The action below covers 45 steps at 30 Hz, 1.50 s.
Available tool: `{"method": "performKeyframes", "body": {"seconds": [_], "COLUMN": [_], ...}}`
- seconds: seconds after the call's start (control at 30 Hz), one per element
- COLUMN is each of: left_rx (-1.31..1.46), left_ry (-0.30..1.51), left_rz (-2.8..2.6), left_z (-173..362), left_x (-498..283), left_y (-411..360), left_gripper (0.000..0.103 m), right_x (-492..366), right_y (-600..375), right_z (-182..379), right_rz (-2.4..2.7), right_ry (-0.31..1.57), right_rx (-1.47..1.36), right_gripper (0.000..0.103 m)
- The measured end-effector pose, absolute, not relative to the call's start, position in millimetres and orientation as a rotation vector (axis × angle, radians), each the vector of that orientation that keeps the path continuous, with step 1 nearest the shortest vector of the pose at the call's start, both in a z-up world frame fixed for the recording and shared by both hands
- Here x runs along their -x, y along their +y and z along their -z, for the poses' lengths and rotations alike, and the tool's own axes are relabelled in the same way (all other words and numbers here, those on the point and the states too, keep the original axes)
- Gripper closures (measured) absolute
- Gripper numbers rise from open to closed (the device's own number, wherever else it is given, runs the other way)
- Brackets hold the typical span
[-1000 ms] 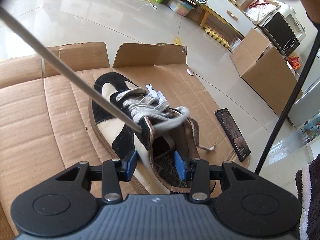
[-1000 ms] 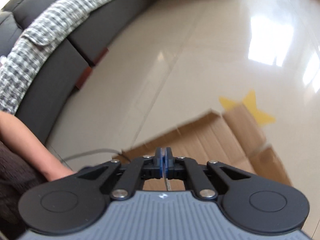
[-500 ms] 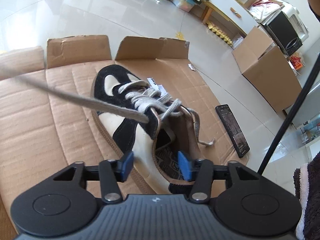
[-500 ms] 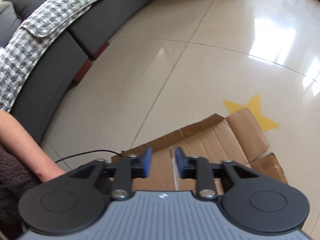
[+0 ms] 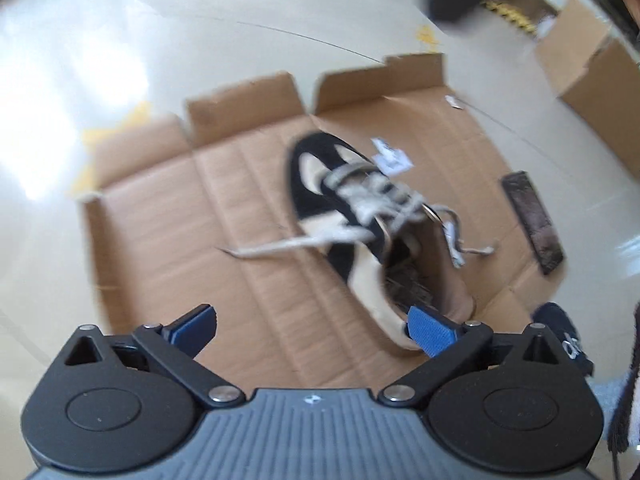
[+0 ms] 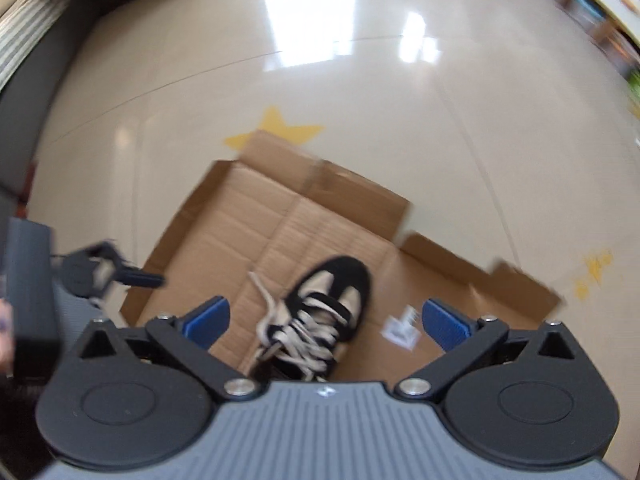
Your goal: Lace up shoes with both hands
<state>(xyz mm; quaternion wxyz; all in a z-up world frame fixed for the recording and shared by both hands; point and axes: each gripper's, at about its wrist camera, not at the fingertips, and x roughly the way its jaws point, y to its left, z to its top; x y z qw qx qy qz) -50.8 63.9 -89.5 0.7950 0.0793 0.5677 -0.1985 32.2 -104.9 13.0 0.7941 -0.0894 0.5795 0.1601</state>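
Left gripper (image 5: 312, 330): blue pads spread wide and jaws opening, nothing between them; it hangs steeply above the near edge of the cardboard, the heel of the shoe just beyond its right-hand pad, so it looks freed to pick a new hold.
Right gripper (image 6: 326, 320): jaws likewise opening, no lace pressed by either pad; it looks straight down over the laced part of the shoe, a fair stance for choosing the next lace end.
Sneaker (image 5: 352, 216): black and cream, lying on the flattened cardboard with its toe pointing away from the person; lacing crosses most of the eyelets, so the threading seems well along.
Lace ends: one grey end (image 5: 280, 246) trails loose across the cardboard to the left of the sneaker; the other end (image 5: 468, 246) droops over the collar on the right. Both lie slack, held by nothing.
Cardboard sheet (image 5: 168, 248): a work mat that keeps the sneaker off the glossy tile floor (image 5: 120, 40).
Paper tag (image 5: 392, 158): white, just beside the toe end, possibly tied to the sneaker; too blurred to tell.
Phone (image 5: 534, 222): dark slab at the right edge of the sheet, clear of the laces.
Cardboard box (image 5: 596, 80): further right, well apart.
Obstruction: nothing blocks either lace end; motion blur softens both views.
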Motion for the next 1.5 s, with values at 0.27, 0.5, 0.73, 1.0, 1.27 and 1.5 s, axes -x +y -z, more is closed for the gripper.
{"method": "performKeyframes", "body": {"seconds": [0.27,0.5,0.73,1.0,1.27,1.5], "left_rx": [-0.151,-0.101,0.006,-0.011,0.012,0.025], "left_ry": [1.192,1.171,1.256,1.304,1.360,1.399], "left_rz": [0.156,0.018,-0.024,-0.031,-0.065,-0.054], "left_z": [12.6,-26.2,-5.9,17.7,37.4,41.7], "left_x": [61.9,88.5,112.8,105.7,94.3,96.2], "left_y": [48.4,28.4,7.6,-21.2,-22.3,-24.5], "left_gripper": [0.001,0.001,0.001,0.001,0.001,0.001], "right_x": [7.8,50.7,75.6,65.6,50.3,49.3], "right_y": [-145.2,-159.6,-163.5,-160.8,-152.2,-151.2], "right_z": [-34.8,-38.9,-13.6,-2.2,6.7,10.3], "right_rz": [-0.050,0.026,0.058,0.078,0.048,0.033], "right_ry": [1.215,1.208,1.234,1.237,1.285,1.309], "right_rx": [-0.009,-0.042,0.058,0.090,0.079,0.069], "right_gripper": [0.000,0.000,0.000,0.000,0.000,0.000]}}
